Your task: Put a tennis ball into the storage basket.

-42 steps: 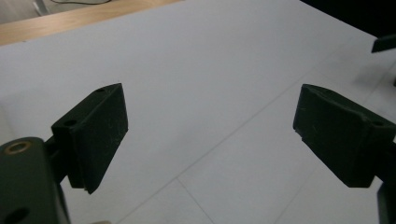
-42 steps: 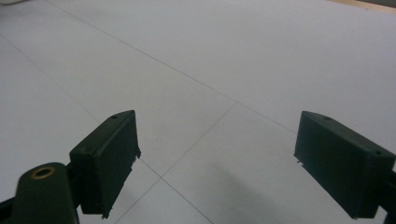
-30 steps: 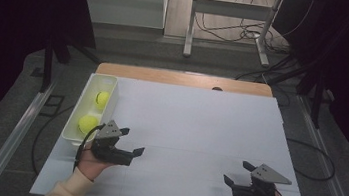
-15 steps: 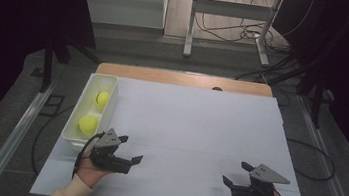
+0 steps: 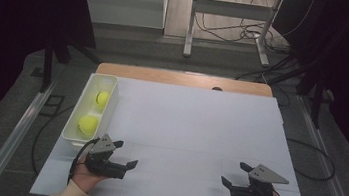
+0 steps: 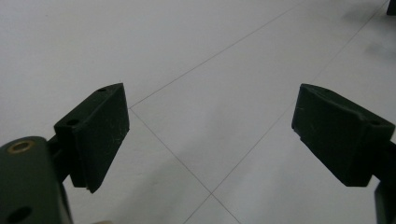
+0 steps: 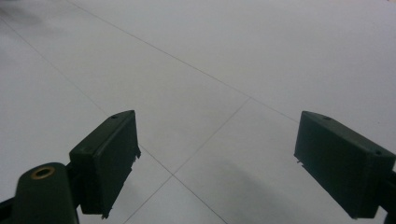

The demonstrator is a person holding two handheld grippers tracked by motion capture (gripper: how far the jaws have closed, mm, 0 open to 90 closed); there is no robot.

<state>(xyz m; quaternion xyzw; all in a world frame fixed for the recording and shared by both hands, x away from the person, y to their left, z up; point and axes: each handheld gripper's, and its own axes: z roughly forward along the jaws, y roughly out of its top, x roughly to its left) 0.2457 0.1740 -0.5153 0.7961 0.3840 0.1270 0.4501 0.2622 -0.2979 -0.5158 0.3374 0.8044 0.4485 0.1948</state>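
Balls (image 5: 88, 124) in the tray (image 5: 112, 95) lie just beyond my left claw (image 5: 126, 168), the nearer one. Both claws, right claw (image 5: 225, 186) included, stand apart, empty.

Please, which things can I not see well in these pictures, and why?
- Far yellow-green tennis ball: in the high view, the wall of the white plastic bin may cover its lower part; any print is too small to read.
- Near yellow-green tennis ball: any print is too small too.
- Left gripper: the hand hides its handle.
- Small dark spot at the far edge of the white table: too small to identify.
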